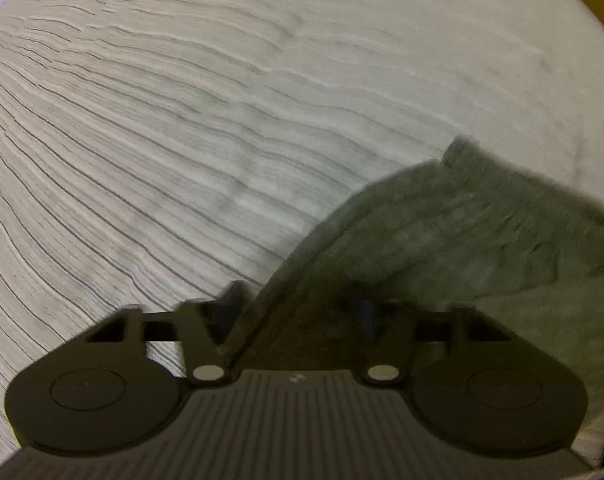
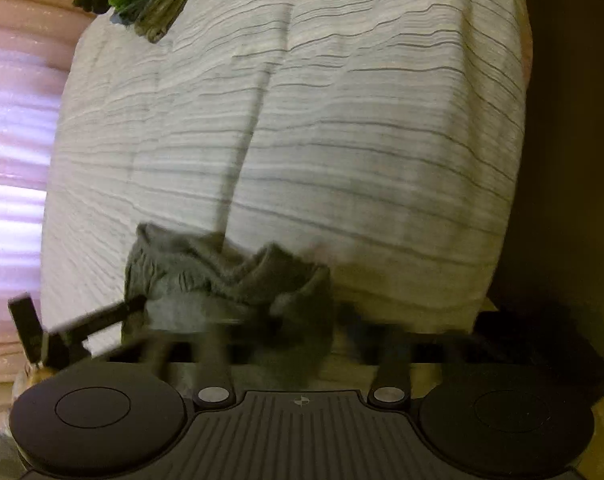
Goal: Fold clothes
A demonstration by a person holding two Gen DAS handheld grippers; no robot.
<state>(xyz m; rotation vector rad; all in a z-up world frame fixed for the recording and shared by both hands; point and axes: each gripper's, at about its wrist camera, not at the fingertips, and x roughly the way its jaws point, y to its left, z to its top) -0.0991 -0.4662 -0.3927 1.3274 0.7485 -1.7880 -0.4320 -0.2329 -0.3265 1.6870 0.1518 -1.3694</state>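
Left gripper seemingly pinches grey garment.

**Striped bed in a dim room**

A bed fills both views, covered by a pale bedspread with thin wavy dark stripes and soft creases. Pinkish-lilac curtain folds glow with light along one side. Beyond the opposite edge, a dark yellowish-brown area lies in shadow. The lighting is dim overall.
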